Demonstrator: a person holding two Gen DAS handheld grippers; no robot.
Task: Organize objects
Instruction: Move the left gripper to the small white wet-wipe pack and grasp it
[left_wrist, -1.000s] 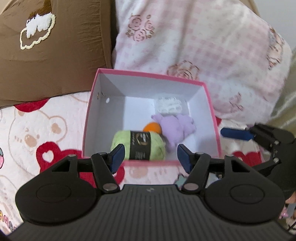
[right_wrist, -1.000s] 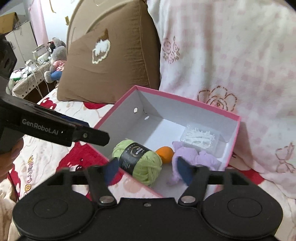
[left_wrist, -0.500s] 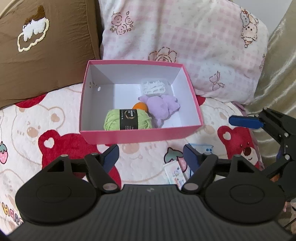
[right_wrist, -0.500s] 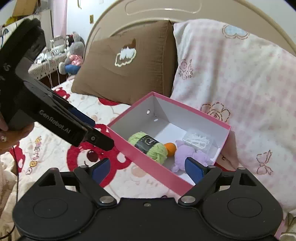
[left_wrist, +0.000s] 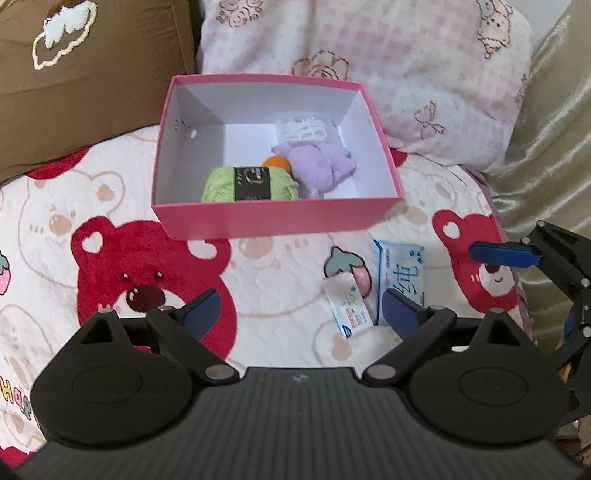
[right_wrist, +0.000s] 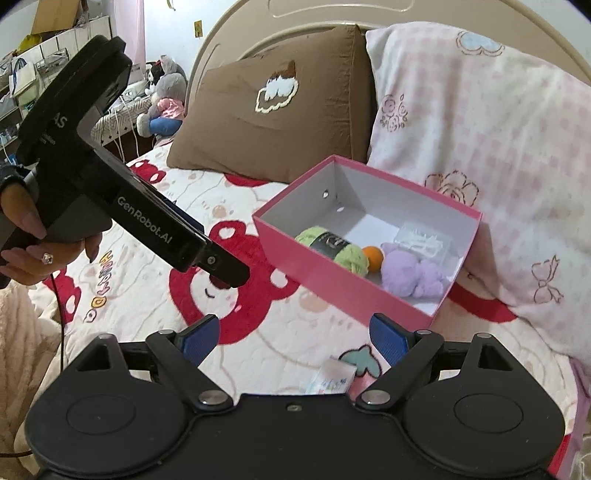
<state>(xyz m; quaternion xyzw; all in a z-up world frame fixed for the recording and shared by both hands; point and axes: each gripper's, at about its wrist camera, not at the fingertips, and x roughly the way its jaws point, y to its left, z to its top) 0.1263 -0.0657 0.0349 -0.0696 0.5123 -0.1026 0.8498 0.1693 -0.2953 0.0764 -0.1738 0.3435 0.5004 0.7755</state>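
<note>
**Both tongs held wide and empty before the pink box**

Nearest the left gripper (left_wrist: 299, 308), two flat packets are seen on the quilted bedspread (left_wrist: 277, 266), which is printed with red bears and strawberries: a small white packet (left_wrist: 349, 308) and, just beside it on the right, a pale blue packet (left_wrist: 400, 273) whose lower edge is partly covered by the right-hand blue pad. Nothing is held between the left jaws; they have just been opening further and are now spread wide above the bedspread. The right gripper (right_wrist: 295, 334) is likewise spread wide and empty, its jaws having opened within the last second; in its own view only a blurred corner of the small white packet is seen, the rest being hidden behind the black body.

Farther off, a rectangular pink box (left_wrist: 258, 218) of smooth card with a white inside is set on the bedspread, unobstructed. Inside it are seen a green yarn skein (left_wrist: 221, 184) with a black band, a small orange ball (left_wrist: 279, 162), a fuzzy lilac plush toy (left_wrist: 321, 164) and a clear plastic case (left_wrist: 304, 127) in the far right corner.

Behind the box, a brown cushion (left_wrist: 92, 81) and a pink checked pillow (left_wrist: 369, 48) are propped.
</note>
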